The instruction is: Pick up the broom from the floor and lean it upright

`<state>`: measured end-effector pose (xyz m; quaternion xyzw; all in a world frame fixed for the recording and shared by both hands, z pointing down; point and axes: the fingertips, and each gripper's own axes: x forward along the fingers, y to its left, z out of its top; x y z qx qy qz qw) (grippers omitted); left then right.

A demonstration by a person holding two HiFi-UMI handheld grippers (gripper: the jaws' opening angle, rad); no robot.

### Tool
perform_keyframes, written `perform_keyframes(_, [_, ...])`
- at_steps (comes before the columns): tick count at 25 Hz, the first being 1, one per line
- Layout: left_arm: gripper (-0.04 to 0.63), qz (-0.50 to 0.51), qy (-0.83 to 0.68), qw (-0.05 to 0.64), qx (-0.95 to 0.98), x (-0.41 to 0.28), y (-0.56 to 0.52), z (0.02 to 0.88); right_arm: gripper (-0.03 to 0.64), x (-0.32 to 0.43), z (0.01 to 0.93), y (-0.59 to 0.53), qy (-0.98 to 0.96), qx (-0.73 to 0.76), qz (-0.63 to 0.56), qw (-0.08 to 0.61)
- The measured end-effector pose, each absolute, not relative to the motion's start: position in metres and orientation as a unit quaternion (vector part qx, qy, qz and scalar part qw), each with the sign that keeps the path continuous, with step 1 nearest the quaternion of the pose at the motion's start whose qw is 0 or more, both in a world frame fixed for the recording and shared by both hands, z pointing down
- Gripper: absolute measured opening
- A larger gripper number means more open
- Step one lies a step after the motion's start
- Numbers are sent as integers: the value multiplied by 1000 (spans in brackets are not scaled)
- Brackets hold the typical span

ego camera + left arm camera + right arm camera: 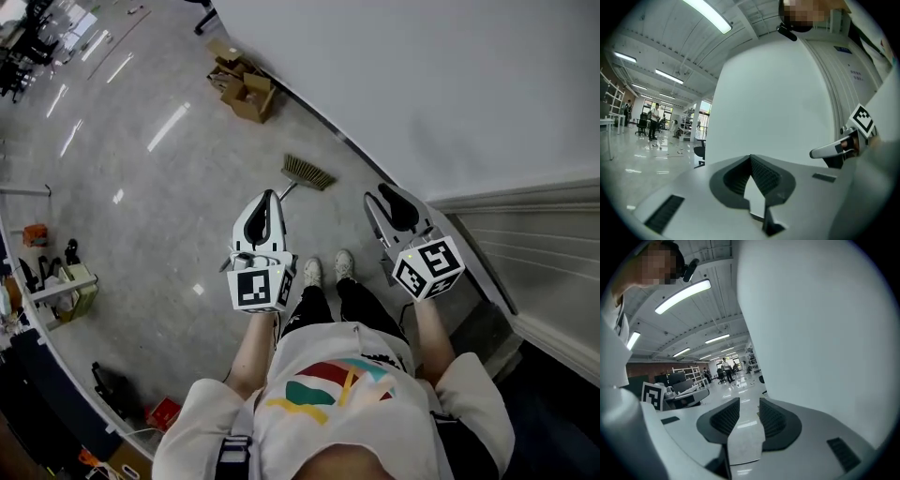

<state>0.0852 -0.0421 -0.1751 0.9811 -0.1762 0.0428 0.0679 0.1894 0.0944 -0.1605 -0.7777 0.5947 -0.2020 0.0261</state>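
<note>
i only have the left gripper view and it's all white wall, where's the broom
observer: In the head view the broom lies on the floor at the foot of the wall, ahead of the person's shoes.
operator: is the right gripper on it yet
observer: No. The right gripper has its tongs apart, with only floor showing between them.
operator: anything near the broom to watch for
observer: Cardboard boxes sit farther along the same wall, apart from the brush end.
</note>
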Motion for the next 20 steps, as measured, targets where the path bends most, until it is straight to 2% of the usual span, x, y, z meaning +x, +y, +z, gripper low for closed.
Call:
perform_keyframes(3, [44,45,-209,71,974,86,-58,-158,141,195,-147,67,635,-746,-200,-3])
perform_keyframes(10, [44,55,-256,70,963,88,-98,-68,141,211,-50,24,663,-707,-246,0])
perform_keyframes(20, [44,47,-296,60,952,84,-150,204,141,216,233,-37,717,-651,-242,-56])
